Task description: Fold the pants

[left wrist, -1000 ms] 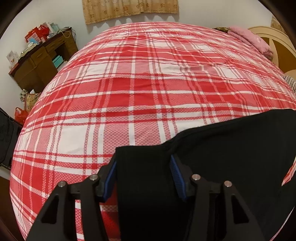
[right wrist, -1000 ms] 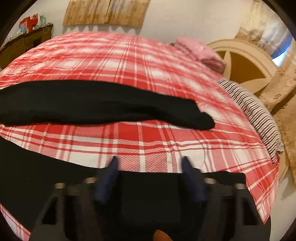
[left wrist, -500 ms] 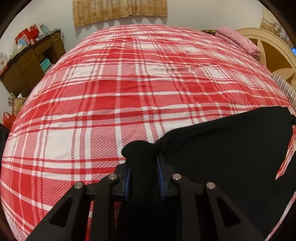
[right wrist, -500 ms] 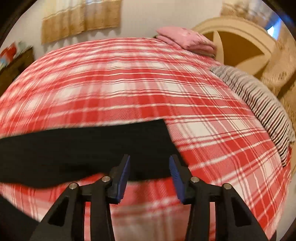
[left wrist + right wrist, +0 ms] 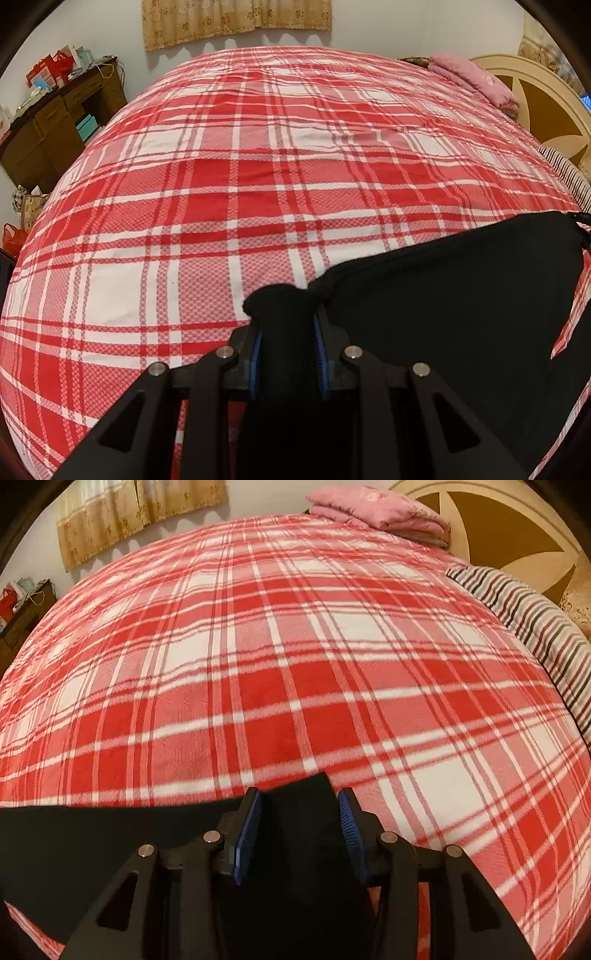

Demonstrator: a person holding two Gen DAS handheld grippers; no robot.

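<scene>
**Left corner pinched, right tongs closing over the leg end**

The left gripper [image 5: 287, 354] is clamped on a bunched corner of the black pants [image 5: 461, 306]; a second ago its blue pads stood apart on either side of flat cloth, and since then they have drawn in and squeezed the fabric into a small hump that pokes out above the tips. The right gripper [image 5: 300, 830] has travelled along the garment: earlier it looked across one leg lying over the bed, and now it straddles the squared end of the pants [image 5: 299, 805]. Its jaws are closing with the cloth between them, though a sliver of gap shows beside each of the pads [image 5: 248, 830], so I judge the pinch not yet made.

The pants lie near the front edge of the red plaid bedspread [image 5: 258, 166], spreading right from the left grip, with most of the bed bare beyond. A pink folded blanket [image 5: 376, 507] and a striped pillow [image 5: 532, 616] sit by the headboard, well apart.

With one end secured and the other nearly so, the lift for a fold looks imminent.
</scene>
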